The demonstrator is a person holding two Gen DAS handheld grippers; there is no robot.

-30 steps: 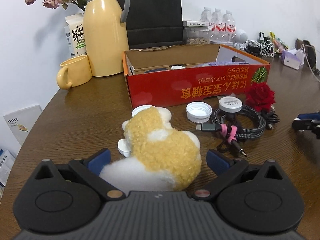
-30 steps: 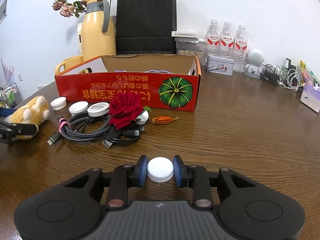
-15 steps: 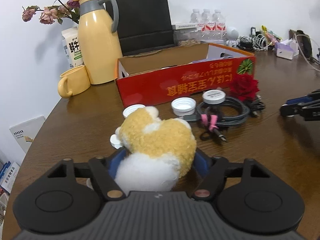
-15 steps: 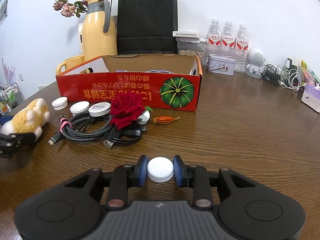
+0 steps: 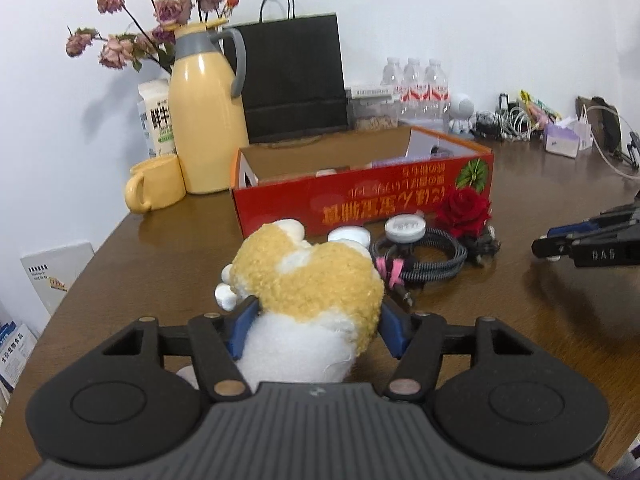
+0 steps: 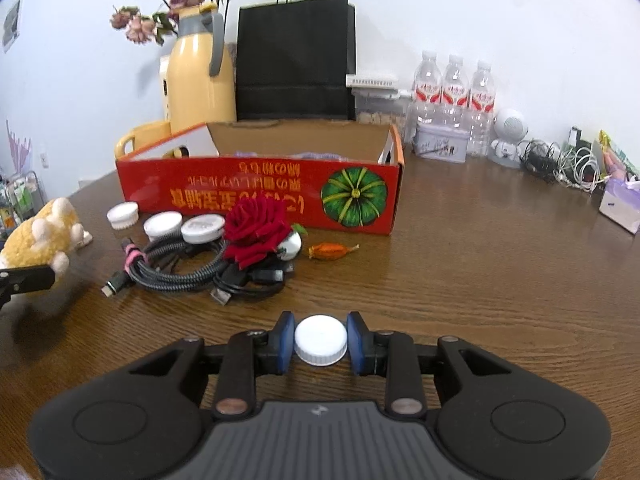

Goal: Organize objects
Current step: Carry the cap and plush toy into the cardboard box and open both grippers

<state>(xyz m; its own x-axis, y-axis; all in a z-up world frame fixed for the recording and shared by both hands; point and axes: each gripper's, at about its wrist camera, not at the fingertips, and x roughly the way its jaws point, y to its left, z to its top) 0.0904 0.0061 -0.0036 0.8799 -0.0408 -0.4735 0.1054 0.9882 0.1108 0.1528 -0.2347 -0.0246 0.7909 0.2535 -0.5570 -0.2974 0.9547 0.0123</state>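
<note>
A yellow and white plush toy (image 5: 308, 280) sits between the blue pads of my left gripper (image 5: 320, 326). The jaws are closing and the pads press into its sides, holding it just above the table. In the right wrist view the plush toy (image 6: 40, 236) appears at the far left. My right gripper (image 6: 321, 340) is shut on a white bottle cap (image 6: 320, 338) low over the table. The open red cardboard box (image 6: 256, 196) stands behind a red rose (image 6: 256, 228), coiled cables (image 6: 180, 268) and three white lids (image 6: 162, 224).
An orange candy wrapper (image 6: 332, 250) lies by the box. A yellow thermos (image 5: 204, 128), yellow mug (image 5: 154, 188), black paper bag (image 5: 296, 80) and water bottles (image 6: 454, 92) line the back. Cords (image 6: 576, 164) and a tissue box (image 6: 620, 208) are at the right. The table edge (image 5: 80, 280) is to the left.
My left gripper has closed on the plush toy, lifted it slightly and carried it to the left of the box and cables. The right gripper keeps still with the cap.
</note>
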